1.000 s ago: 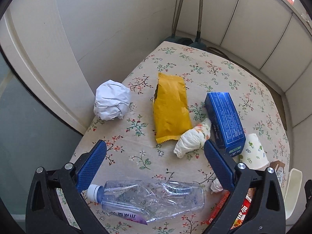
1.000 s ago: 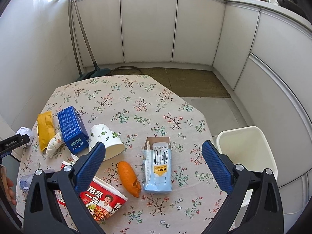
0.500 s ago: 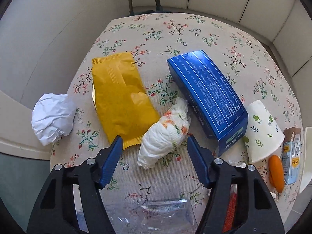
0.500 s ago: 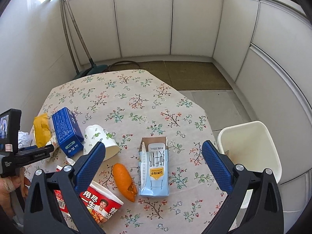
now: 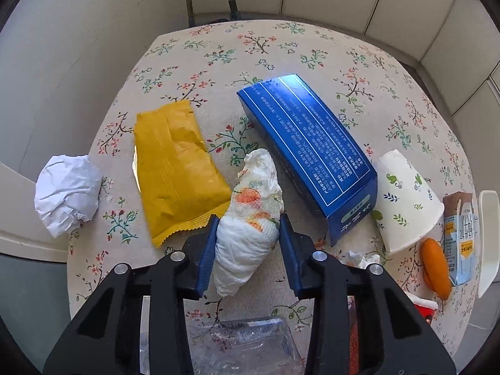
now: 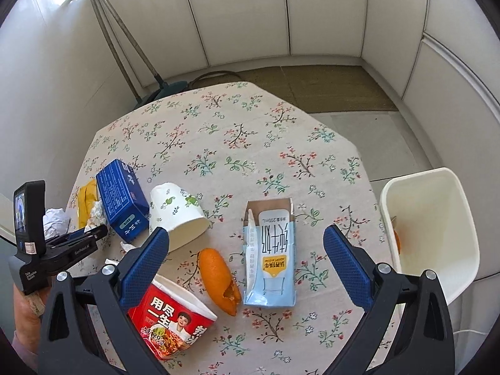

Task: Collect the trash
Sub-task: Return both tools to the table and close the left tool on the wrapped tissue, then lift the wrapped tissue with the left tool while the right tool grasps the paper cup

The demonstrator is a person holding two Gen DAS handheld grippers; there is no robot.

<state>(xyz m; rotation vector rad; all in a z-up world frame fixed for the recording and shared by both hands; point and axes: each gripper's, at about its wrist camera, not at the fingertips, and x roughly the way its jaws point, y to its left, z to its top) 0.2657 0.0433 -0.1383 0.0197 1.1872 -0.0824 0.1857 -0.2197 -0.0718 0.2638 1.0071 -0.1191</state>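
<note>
A crumpled white napkin (image 5: 250, 193) with an orange print lies on the flowered tablecloth (image 5: 281, 47). It sits between a yellow wrapper (image 5: 175, 168) and a blue box (image 5: 306, 143). My left gripper (image 5: 248, 218) points down over it. Its jaws are closing, and both blue pads touch the napkin's sides. My right gripper (image 6: 245, 234) hangs open above a flattened milk carton (image 6: 272, 259) and an orange peel (image 6: 215, 275), with nothing between its fingers. A white bin (image 6: 437, 175) stands off the table's right edge.
A white paper ball (image 5: 65, 193) lies at the table's left edge, and a paper cup (image 5: 406, 200) on its side right of the blue box. A crushed clear bottle (image 5: 237, 343) lies under my left gripper. A red noodle cup (image 6: 168, 322) lies near the front edge.
My left gripper came forward and down over the napkin and narrowed from wide open until its pads reached it. My right gripper drifted slightly lower over the carton and stayed open.
</note>
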